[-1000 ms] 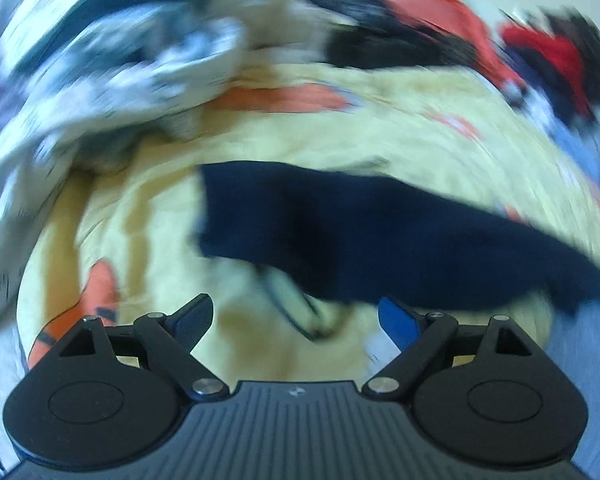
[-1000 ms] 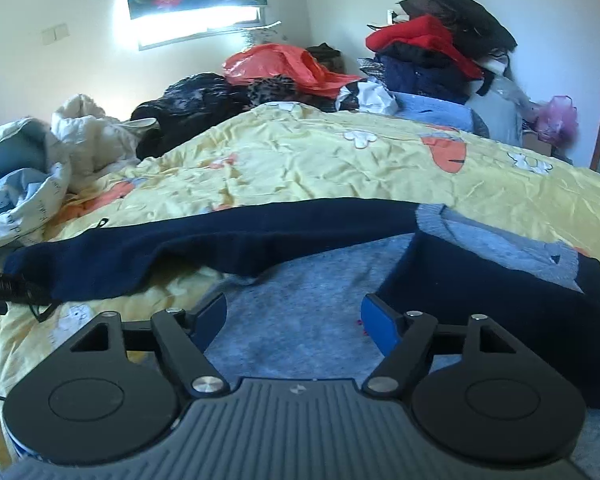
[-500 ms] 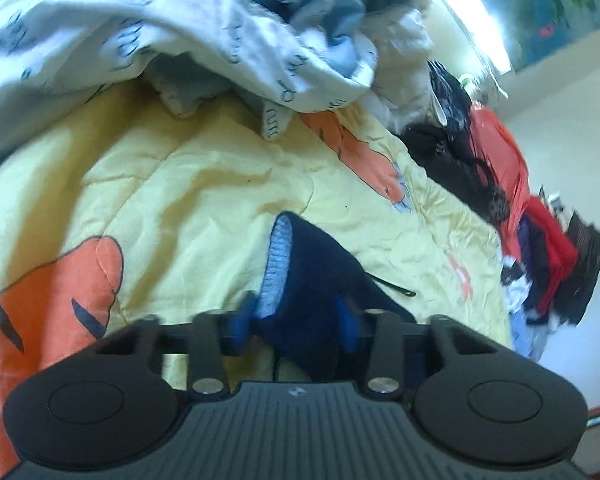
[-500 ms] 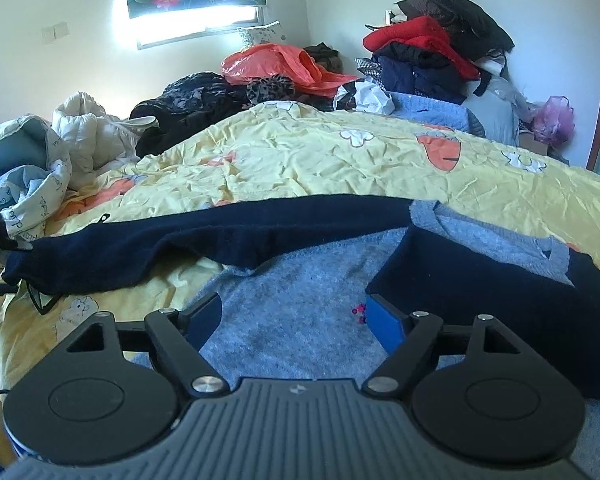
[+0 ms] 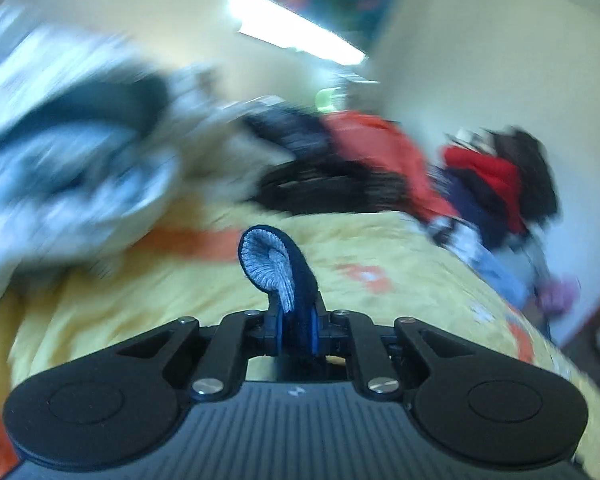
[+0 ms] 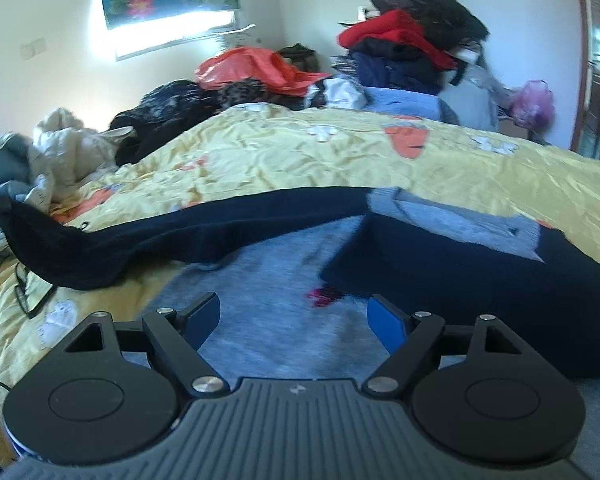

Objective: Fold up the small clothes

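Pinching the navy sleeve cuff (image 5: 274, 270), the left hand-held gripper (image 5: 296, 326) has just closed on it and should carry it across the grey sweater body (image 6: 268, 280) without tugging. The right hand-held gripper (image 6: 294, 318) hovers with jaws apart, holding nothing, over that sweater on the yellow quilt (image 6: 300, 160). Open bed lies beyond; heaped clothes (image 6: 404, 48) crowd the far edge.

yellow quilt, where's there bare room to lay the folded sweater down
Free: the wide stretch of yellow quilt beyond the navy sleeve, short of the clothes heap along the far wall. Crowded: the near side, covered by the sweater, and the rumpled bedding at the quilt's left end.
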`<state>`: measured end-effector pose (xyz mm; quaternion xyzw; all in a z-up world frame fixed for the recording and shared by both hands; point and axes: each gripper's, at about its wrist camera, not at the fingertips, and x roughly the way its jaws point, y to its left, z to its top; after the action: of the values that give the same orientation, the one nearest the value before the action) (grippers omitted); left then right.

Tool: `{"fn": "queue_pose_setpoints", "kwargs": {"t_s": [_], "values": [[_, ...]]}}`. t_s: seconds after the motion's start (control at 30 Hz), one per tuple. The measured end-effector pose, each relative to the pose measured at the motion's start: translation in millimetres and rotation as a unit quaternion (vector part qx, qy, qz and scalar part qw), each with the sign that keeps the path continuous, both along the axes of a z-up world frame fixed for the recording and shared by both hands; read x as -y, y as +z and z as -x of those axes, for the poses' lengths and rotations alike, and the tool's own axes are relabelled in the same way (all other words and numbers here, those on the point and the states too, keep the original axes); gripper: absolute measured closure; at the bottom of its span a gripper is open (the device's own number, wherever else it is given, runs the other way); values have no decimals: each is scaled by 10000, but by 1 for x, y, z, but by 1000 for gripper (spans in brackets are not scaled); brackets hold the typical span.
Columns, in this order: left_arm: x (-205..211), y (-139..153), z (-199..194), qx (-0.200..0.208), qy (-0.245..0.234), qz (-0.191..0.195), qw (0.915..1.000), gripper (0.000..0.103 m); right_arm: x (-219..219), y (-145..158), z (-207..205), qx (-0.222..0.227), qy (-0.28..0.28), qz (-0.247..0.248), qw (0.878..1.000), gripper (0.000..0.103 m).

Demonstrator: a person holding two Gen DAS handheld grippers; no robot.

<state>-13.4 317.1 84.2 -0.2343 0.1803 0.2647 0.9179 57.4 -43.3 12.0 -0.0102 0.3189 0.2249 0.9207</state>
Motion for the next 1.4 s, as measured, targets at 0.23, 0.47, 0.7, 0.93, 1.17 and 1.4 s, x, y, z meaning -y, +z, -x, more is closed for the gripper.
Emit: {"fn": "queue_pose_setpoints", "kwargs": {"t_s": [0.23, 0.47, 0.7, 0.93, 1.17, 1.4], "values": [[94, 47, -76, 7, -1437, -652, 9875, 91, 54, 2, 3, 54, -594, -151, 9981, 19], [210, 54, -134, 48, -2758, -1051, 9554, 91, 120, 0, 5, -22, -1425, -720, 9872, 19], [318, 9, -158, -229, -3719, -1291, 9189, 91, 165, -4, 13, 34, -2037, -846, 9754, 19], [383, -41, -172, -790, -4417, -1189, 8857, 91, 199, -4, 30, 116, -2495, -978, 9633, 18], [411, -90, -194, -1770, -5140, -672, 8366, 53, 215, -14, 41, 16, -2719, -887, 9582, 18], [391, -95, -188, -1900, -5498, -147, 8132, 17, 222, -7, 42, 134, -2880, -872, 9536, 18]]}}
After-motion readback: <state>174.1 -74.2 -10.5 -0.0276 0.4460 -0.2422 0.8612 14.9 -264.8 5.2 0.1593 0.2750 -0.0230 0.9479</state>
